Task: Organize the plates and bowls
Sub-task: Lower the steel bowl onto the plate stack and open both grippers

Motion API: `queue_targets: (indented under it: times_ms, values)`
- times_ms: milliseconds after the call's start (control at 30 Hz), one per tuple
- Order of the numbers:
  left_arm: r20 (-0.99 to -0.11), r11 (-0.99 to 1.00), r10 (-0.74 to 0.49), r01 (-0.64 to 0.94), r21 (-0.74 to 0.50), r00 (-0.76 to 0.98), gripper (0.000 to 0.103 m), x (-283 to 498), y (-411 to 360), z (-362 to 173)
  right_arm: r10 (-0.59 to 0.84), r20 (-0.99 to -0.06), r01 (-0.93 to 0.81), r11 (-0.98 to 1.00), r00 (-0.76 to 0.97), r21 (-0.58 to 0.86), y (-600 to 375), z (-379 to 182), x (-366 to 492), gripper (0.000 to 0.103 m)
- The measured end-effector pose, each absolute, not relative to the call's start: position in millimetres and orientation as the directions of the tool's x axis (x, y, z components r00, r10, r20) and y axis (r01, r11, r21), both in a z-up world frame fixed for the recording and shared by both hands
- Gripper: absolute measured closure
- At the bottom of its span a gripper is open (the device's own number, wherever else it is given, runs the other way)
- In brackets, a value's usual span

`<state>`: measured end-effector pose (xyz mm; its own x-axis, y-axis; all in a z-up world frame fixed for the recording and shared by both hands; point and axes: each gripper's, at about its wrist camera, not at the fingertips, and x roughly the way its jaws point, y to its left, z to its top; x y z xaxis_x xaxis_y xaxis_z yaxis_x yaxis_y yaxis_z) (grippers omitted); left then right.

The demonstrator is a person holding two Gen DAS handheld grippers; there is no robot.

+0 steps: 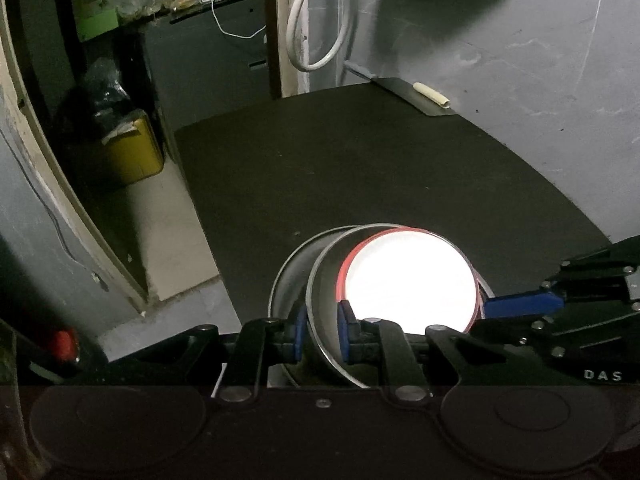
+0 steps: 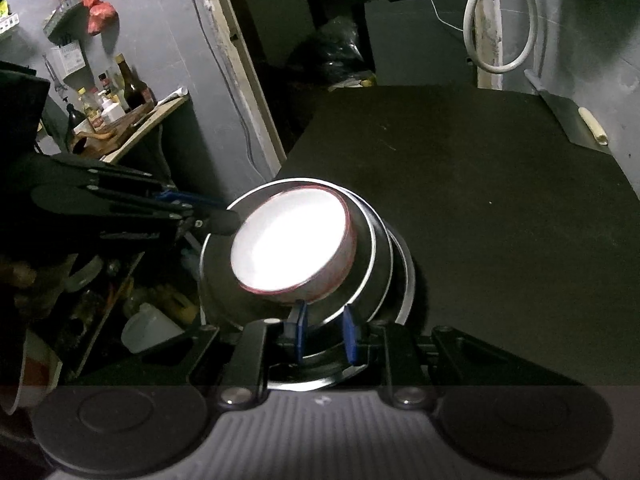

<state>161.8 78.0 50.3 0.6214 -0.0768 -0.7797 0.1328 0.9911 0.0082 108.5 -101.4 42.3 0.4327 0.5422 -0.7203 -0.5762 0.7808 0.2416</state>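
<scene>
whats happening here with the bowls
A person is working two handheld grippers on a nested stack of dishes at the edge of a dark table. The left gripper is shut on the rim of a steel bowl, which holds a white bowl with a red rim. The right gripper is clamped on the stack's opposite rim. The top bowls sit tilted inside another steel bowl.

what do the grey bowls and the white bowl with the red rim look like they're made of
Grey bowls: likely stainless steel, going by their thin bright rims and dull sheen. White bowl: glossy, perhaps ceramic or melamine; glare washes out its inside, so the material stays uncertain.
</scene>
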Motion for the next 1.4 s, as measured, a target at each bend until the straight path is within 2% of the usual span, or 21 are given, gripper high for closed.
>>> queue_targets:
  times_ms: [400,1100,1400]
  values:
    - [-0.795,0.983,-0.07,0.175,0.046,0.602,0.086,174.8,71.0,45.3,0.539,-0.734,-0.581,0.776,0.413,0.243,-100.4,49.9,106.7,0.081]
    - [-0.812,0.985,-0.101,0.171,-0.002,0.575,0.085,169.8,72.0,38.4,0.519,-0.744,-0.559,0.794,0.42,0.239,-103.8,54.8,100.0,0.081]
    - [-0.816,0.989,-0.097,0.15,-0.012,0.57,0.083,169.2,73.4,38.4,0.523,-0.741,-0.559,0.793,0.422,0.242,-102.6,54.1,99.1,0.073]
